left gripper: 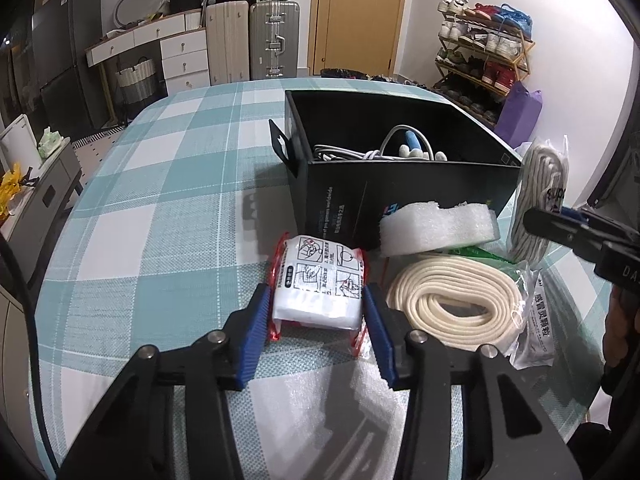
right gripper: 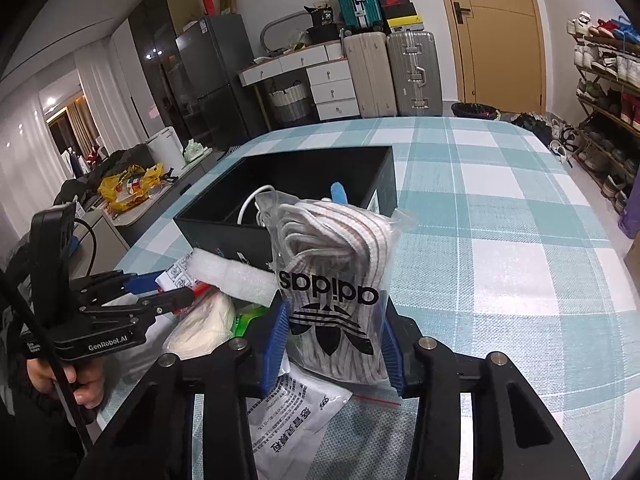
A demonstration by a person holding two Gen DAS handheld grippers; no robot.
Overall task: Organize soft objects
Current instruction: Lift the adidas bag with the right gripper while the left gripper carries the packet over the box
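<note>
Two tools, both loaded: the left tool (left gripper: pixel 318 312) is clamped on a white wrapped packet (left gripper: pixel 316 280) low over the bench (left gripper: pixel 160 200); the right tool (right gripper: pixel 332 344) grips a bagged lace bundle (right gripper: pixel 336 280). Carry each toward 12 o'clock, over the black box's (right gripper: pixel 224 228) near wall, squeezing gently.

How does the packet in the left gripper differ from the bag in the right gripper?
The white packet has red edges and printed instruction pictures; the adidas bag is clear with a black logo. The packet holds a flat white block, while the bag holds coiled striped laces. The packet sits low by the checked tablecloth; the bag stands upright before the black box. Both are soft, plastic-wrapped, and sit between blue-padded fingers of the left gripper and right gripper.
</note>
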